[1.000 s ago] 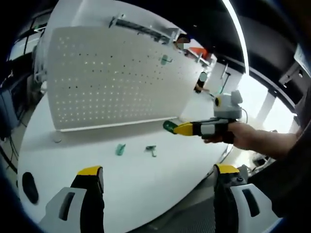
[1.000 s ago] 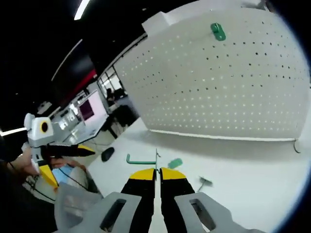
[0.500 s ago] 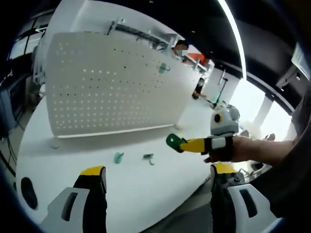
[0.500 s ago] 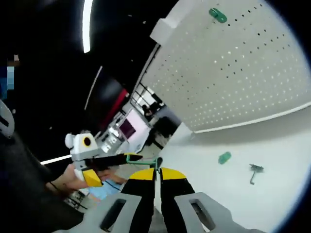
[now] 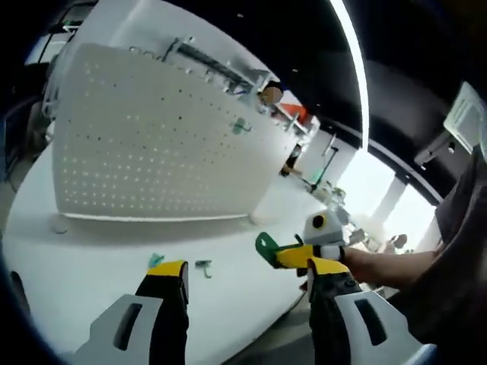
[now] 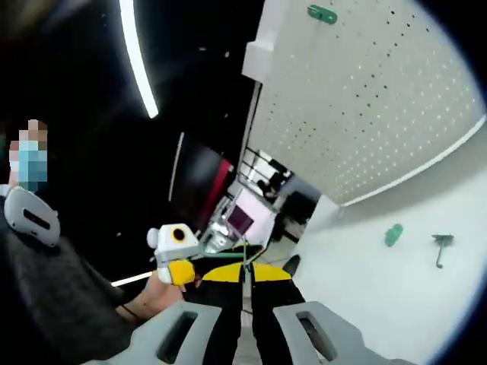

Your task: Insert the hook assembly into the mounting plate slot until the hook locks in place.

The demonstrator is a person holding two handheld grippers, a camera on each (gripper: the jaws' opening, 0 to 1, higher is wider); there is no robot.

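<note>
Right gripper [image 6: 245, 268]: jaws pressed together, clamped on a thin green wire hook [image 6: 228, 249] at the tips. In the left gripper view the same gripper [image 5: 283, 257] comes in from the right, with a green plate piece [image 5: 266, 249] at its nose; whether plate and wire are one assembly cannot be told. Left gripper [image 5: 243, 272]: jaws spread wide apart, nothing between them. It also shows in the right gripper view [image 6: 179, 271], just left of the right gripper's tips, with the wire reaching toward it.

Beyond the left gripper's jaws, on the white table [image 5: 91, 251]: a small green piece [image 5: 156, 260] and a small hook part [image 5: 203, 265], side by side just past the left jaw tip. They also lie well right of the right gripper [image 6: 393, 234] [image 6: 440, 245]. Farther out stands the upright white pegboard [image 5: 152, 152], with one green hook [image 5: 241, 125] already mounted high up [image 6: 322, 14].

Handling judgement: the hook looks light and stiff, with thin, springy wire; it will likely twist in a tip pinch. Best held on the flat plate body, not the wire, leaving the insertion end free. The plastic looks smooth, so a firm squeeze is needed while pushing until it locks. The held parts are far off the board; insertion is not yet started.
</note>
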